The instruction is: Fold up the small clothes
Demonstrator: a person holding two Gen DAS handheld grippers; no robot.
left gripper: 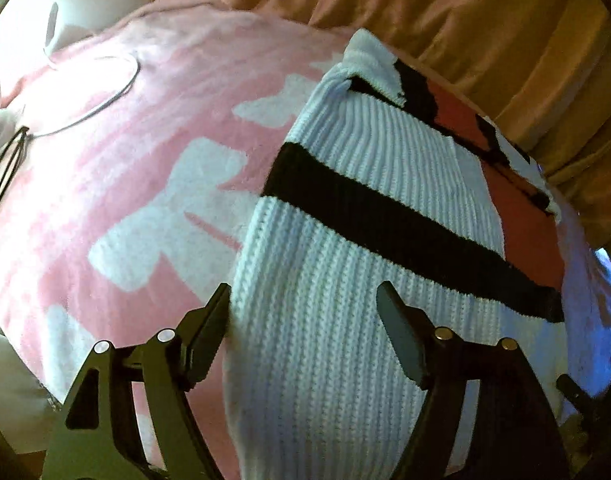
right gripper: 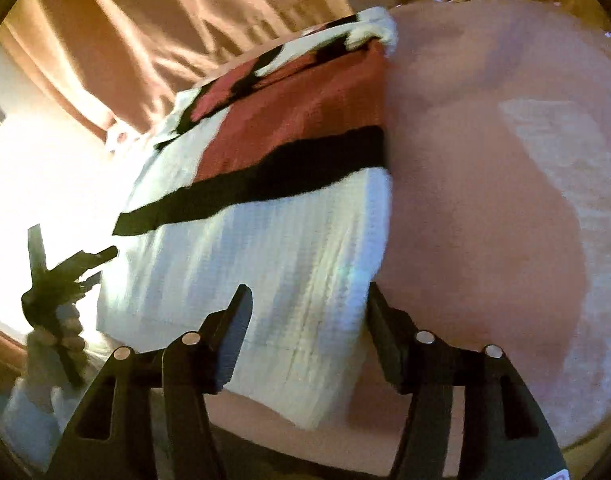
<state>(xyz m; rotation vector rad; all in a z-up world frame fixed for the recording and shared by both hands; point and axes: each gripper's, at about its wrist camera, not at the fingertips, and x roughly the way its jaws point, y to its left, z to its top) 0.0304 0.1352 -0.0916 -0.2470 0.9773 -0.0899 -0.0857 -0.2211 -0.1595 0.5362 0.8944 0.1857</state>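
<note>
A folded knit sweater (left gripper: 345, 264), white with a black stripe and a red panel, lies on a pink blanket with white patches (left gripper: 145, 168). My left gripper (left gripper: 305, 304) is open and hovers over the sweater's near left edge, fingers apart on either side of the white knit. In the right wrist view the same sweater (right gripper: 273, 216) lies on the pink blanket (right gripper: 485, 200). My right gripper (right gripper: 309, 304) is open over the sweater's near right corner. The left gripper (right gripper: 65, 268) shows at the far left of that view.
Orange-brown curtains (left gripper: 485, 40) hang close behind the blanket. A white object (left gripper: 85, 4) and a thin wire loop (left gripper: 105, 92) lie at the far left, with a black cord (left gripper: 5, 172) at the left edge.
</note>
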